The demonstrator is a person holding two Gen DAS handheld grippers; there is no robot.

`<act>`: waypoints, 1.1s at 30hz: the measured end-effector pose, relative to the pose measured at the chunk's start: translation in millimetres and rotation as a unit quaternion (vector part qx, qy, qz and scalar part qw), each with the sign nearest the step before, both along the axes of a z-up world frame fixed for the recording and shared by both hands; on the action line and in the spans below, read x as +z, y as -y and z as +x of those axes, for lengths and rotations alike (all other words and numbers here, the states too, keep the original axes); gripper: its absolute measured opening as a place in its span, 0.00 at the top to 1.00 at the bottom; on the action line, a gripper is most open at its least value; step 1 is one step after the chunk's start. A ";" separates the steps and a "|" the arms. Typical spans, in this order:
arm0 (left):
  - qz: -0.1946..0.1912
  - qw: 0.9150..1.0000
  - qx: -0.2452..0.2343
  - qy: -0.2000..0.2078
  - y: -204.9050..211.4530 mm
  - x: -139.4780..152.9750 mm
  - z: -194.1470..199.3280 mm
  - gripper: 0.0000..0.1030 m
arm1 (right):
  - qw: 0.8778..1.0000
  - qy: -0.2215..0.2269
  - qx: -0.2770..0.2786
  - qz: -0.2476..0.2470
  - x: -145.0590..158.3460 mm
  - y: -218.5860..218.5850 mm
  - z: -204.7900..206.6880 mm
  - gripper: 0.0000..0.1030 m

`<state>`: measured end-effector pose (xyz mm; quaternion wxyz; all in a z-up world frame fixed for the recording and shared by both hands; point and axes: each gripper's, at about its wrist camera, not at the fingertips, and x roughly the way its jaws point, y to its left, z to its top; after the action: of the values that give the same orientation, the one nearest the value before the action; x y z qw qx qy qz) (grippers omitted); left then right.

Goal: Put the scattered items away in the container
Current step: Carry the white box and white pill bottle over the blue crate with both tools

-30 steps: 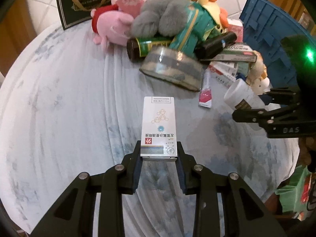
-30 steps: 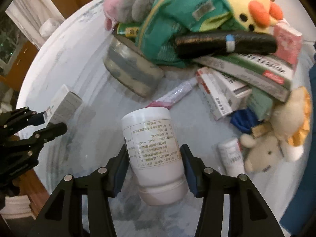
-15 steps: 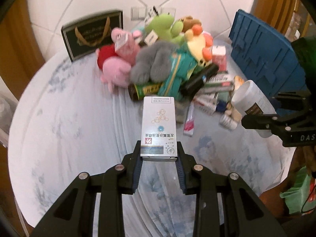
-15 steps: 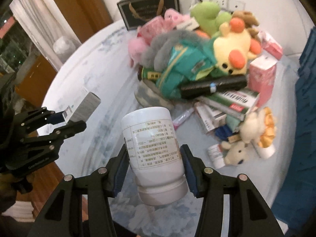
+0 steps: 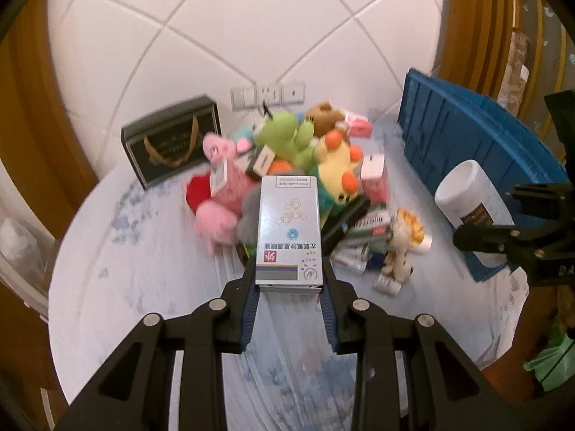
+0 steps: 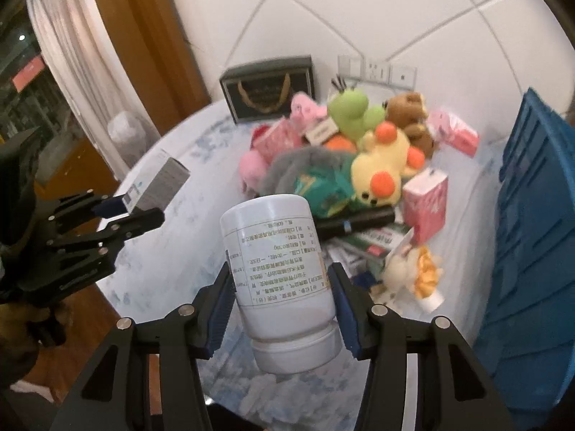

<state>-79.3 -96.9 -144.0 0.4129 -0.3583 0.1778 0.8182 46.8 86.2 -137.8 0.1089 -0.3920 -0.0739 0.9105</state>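
Above the near table (image 5: pixel 151 287) we clamp a white box (image 5: pixel 289 230) in our left gripper (image 5: pixel 289 287), long axis pointing away toward the far toys. Our right gripper (image 6: pixel 282 289) squeezes the white bottle (image 6: pixel 280 269), cap nearest us, base pointing away, left of the blue container (image 6: pixel 539 215).

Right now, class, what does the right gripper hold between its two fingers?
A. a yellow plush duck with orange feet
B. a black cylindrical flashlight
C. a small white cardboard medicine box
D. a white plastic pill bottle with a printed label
D: the right gripper is clamped on the white plastic pill bottle, cap end nearest the camera, while the white cardboard medicine box sits in the left gripper.
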 end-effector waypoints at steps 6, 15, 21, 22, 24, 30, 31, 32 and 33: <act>0.013 1.000 -0.004 -0.027 -10.5 33.8 10.4 0.71 | 0.999 -0.038 0.022 0.004 37.6 11.9 21.4 0.51; 0.030 0.997 0.005 -0.070 -29.6 81.5 25.0 0.71 | 0.996 -0.081 0.037 0.008 77.4 2.5 52.8 0.51; 0.034 0.995 0.004 -0.090 -51.4 109.5 36.2 0.71 | 0.992 -0.120 0.036 0.008 111.7 -15.1 79.4 0.51; 0.036 0.995 0.003 -0.094 -56.7 114.5 38.6 0.71 | 0.991 -0.127 0.036 0.004 118.4 -19.7 84.7 0.51; 0.038 0.994 -0.004 -0.100 -68.2 121.9 44.9 0.71 | 0.990 -0.139 0.032 0.003 130.0 -29.5 93.2 0.51; 0.039 0.992 -0.031 -0.112 -113.3 133.9 70.9 0.71 | 0.987 -0.163 0.015 0.002 156.8 -61.9 119.7 0.51; 0.040 0.992 -0.036 -0.113 -119.7 135.2 74.9 0.71 | 0.986 -0.167 0.012 0.002 161.5 -67.5 125.2 0.51; 0.042 0.992 -0.041 -0.113 -127.3 136.5 79.4 0.71 | 0.985 -0.170 0.010 0.002 164.5 -70.5 130.0 0.51; 0.044 0.992 -0.046 -0.113 -135.4 137.6 84.5 0.71 | 0.985 -0.173 0.007 0.003 168.8 -76.0 135.4 0.51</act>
<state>5.1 38.6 -6.4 0.4429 -0.2363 0.2030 0.8407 182.2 162.2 31.0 0.1146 -0.2279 -0.0589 0.9651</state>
